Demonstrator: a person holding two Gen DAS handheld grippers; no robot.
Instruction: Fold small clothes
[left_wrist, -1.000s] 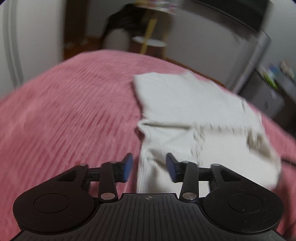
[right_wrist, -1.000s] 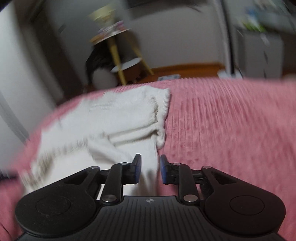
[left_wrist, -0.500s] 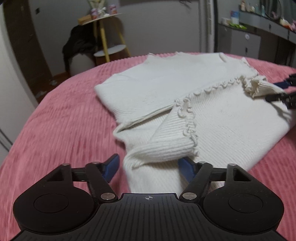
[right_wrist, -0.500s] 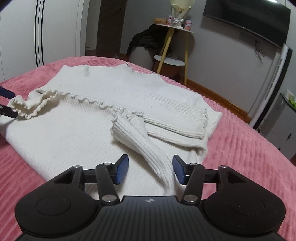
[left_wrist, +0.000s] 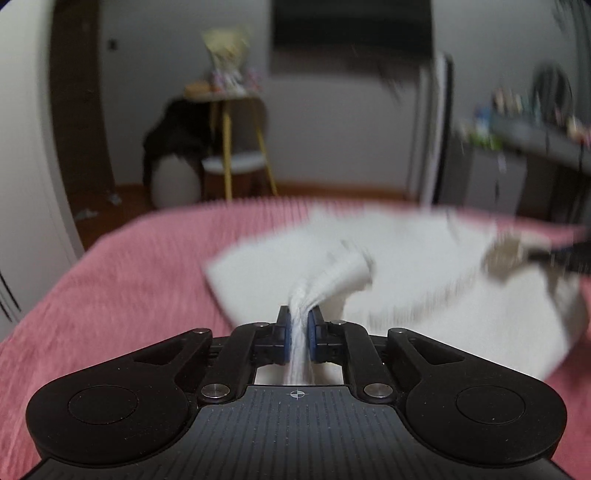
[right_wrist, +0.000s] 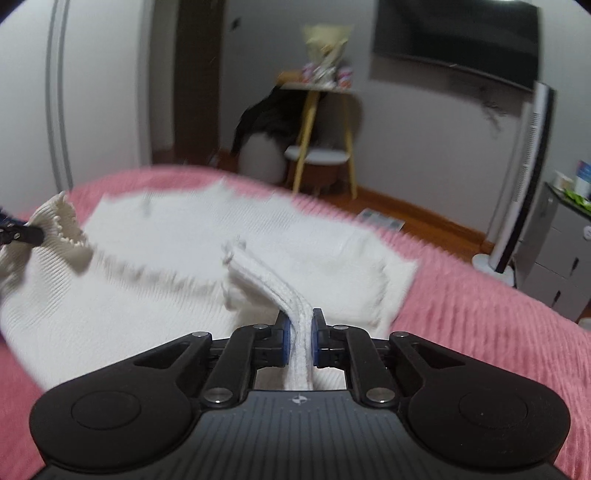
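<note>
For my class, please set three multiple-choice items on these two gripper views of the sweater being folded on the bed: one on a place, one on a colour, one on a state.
1. Where does the white sweater lie?
A. on the pink bedspread
B. on the wooden floor
C. on the yellow-legged stool

2. What colour are the pads of the left gripper?
A. red
B. blue
C. green

3. In what state is the right gripper?
A. wide open above the sweater
B. shut on nothing
C. shut on a fold of the sweater

Answers:
1 A, pink cloth shows all round the sweater.
2 B, blue strips flank the pinched knit.
3 C, its jaws have just closed and white knit runs between the pads.
</note>
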